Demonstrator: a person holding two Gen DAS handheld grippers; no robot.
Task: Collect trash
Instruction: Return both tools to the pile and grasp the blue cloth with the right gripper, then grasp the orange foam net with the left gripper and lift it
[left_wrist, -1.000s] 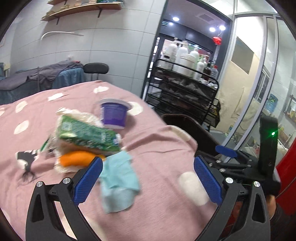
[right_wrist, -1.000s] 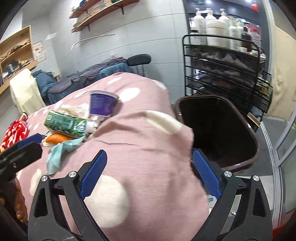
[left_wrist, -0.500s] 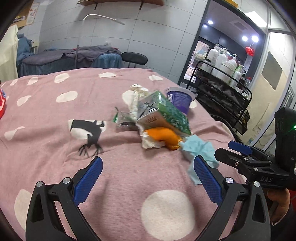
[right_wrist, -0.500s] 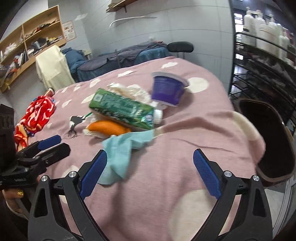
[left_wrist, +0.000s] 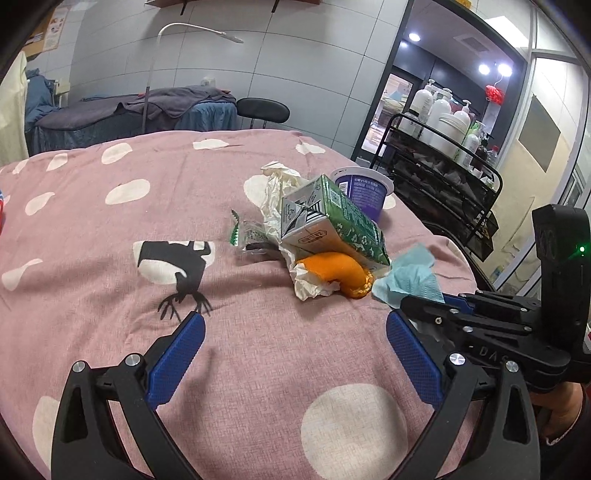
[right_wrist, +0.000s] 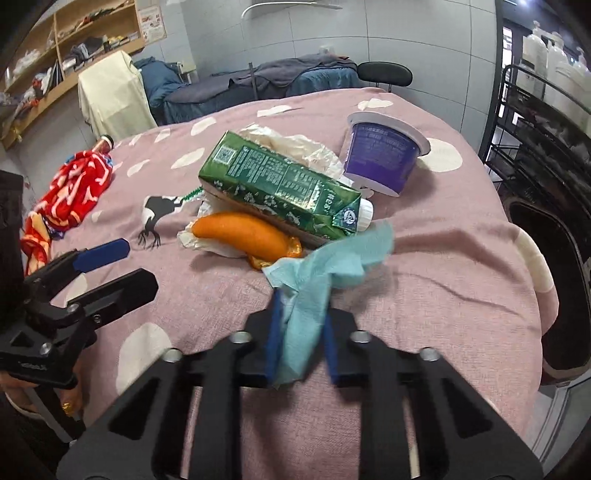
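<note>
Nearest in the right wrist view, the right gripper (right_wrist: 300, 334) is seen with its jaws closing on one light blue tissue (right_wrist: 325, 266), which is bunched between the blue pads while its far end is spread on the pink spotted blanket (right_wrist: 443, 258). To the left, the left gripper (left_wrist: 295, 354) is held with its jaws wide apart and nothing between them, above a bare stretch of blanket beside one black deer print (left_wrist: 177, 266).

Just beyond the tissue, one heap of trash is seen. One orange peel-like piece (right_wrist: 240, 234) is laid on one crumpled white paper (right_wrist: 207, 243). One green drink carton (right_wrist: 277, 184) with a white cap is laid on its side over the orange piece. One crumpled whitish wrapper (right_wrist: 295, 144) is seen behind the carton, and one small green-edged clear wrapper (left_wrist: 245, 234) at its left. One purple plastic cup (right_wrist: 384, 155) is tipped over to the far right of the carton.

At the far left of the blanket, one red patterned cloth (right_wrist: 70, 192) is bunched. Off the right edge of the blanket, one dark bin (right_wrist: 554, 258) is seen, and behind it one black wire rack (left_wrist: 443, 192) with several white bottles.
</note>
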